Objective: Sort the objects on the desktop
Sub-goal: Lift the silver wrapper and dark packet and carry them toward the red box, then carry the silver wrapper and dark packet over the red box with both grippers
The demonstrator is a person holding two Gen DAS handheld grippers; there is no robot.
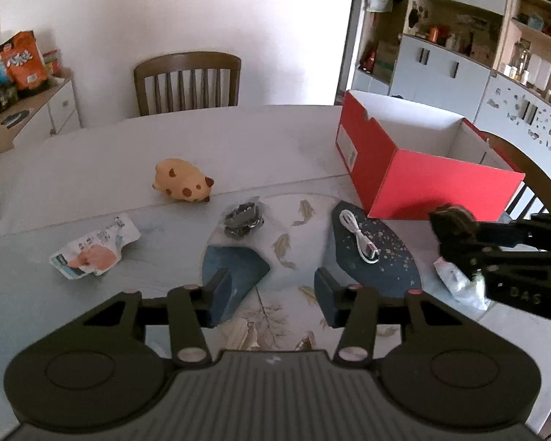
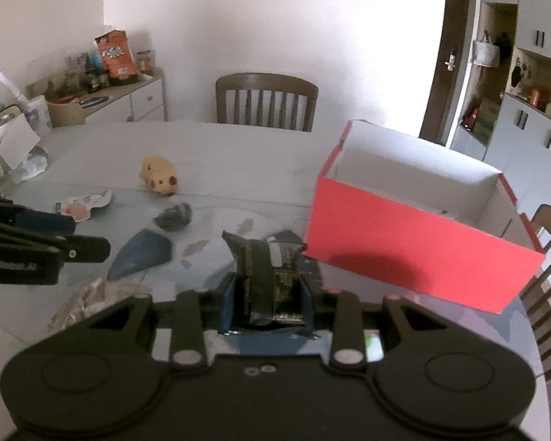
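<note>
Dark snack packet [image 2: 270, 275] stood lengthwise between my right gripper [image 2: 268, 294] fingers, pinched, long axis pointing away toward the red box [image 2: 415, 250]; my left gripper [image 1: 272, 294] hung spread above the table [image 1: 238, 147].

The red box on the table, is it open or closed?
Open. The red box has no lid on top, and its white inner walls show in both wrist views. What it contains cannot be told.

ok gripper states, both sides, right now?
Left gripper: open, empty.
Right gripper: shut on the dark snack packet.
</note>
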